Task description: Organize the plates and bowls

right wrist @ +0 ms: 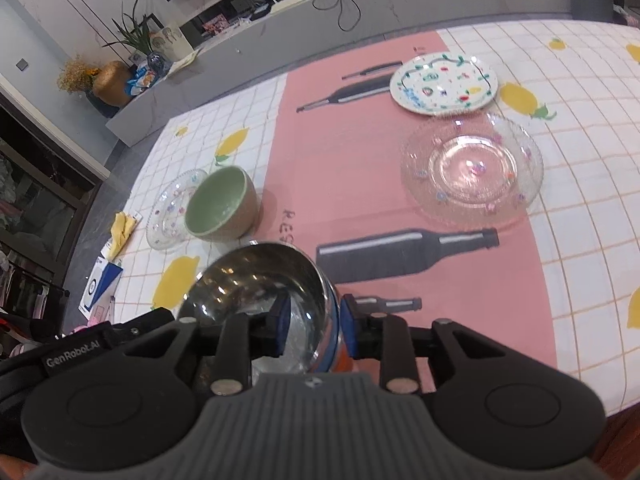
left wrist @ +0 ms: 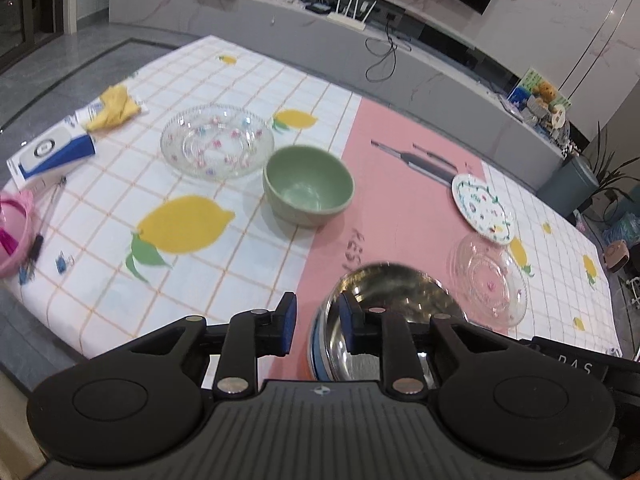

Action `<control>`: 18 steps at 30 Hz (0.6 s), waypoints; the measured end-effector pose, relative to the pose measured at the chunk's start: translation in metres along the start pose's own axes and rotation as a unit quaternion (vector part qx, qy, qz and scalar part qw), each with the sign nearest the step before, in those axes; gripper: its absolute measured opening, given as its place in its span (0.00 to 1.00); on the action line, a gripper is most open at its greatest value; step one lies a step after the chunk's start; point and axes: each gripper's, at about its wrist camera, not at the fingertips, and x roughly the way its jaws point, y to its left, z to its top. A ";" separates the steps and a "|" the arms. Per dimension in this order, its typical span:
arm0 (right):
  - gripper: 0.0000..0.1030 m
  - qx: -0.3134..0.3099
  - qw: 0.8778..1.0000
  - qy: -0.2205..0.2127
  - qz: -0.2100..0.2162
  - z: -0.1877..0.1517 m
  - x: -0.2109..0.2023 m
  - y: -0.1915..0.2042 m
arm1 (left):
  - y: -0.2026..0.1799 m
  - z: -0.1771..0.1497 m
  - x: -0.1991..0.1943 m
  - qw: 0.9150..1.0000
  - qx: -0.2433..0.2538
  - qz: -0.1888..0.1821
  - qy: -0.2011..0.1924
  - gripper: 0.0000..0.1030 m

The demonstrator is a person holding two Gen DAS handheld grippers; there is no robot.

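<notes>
Left to right on the table [left wrist: 100, 200]: a glass plate [left wrist: 217, 141], then a green bowl [left wrist: 308, 191]. Nearest, the steel bowl [right wrist: 260, 300] sat with its rim between the pads of both the left gripper [left wrist: 316, 322] and right gripper [right wrist: 314, 326], each narrowly parted, not pressing. Further right lay another glass plate [right wrist: 472, 170] and a painted plate [right wrist: 444, 82].
</notes>
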 end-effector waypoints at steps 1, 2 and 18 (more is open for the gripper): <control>0.27 -0.002 1.000 -0.002 0.000 0.002 0.000 0.002 | 0.002 0.003 0.000 1.000 -0.001 0.000 -0.004 0.25; 0.27 -0.005 1.000 -0.003 0.002 0.005 0.000 0.004 | 0.003 0.007 -0.001 1.000 -0.002 0.000 -0.009 0.25; 0.35 -0.069 0.997 0.023 0.008 0.059 0.053 0.054 | 0.019 0.055 0.039 1.000 0.004 0.001 -0.001 0.29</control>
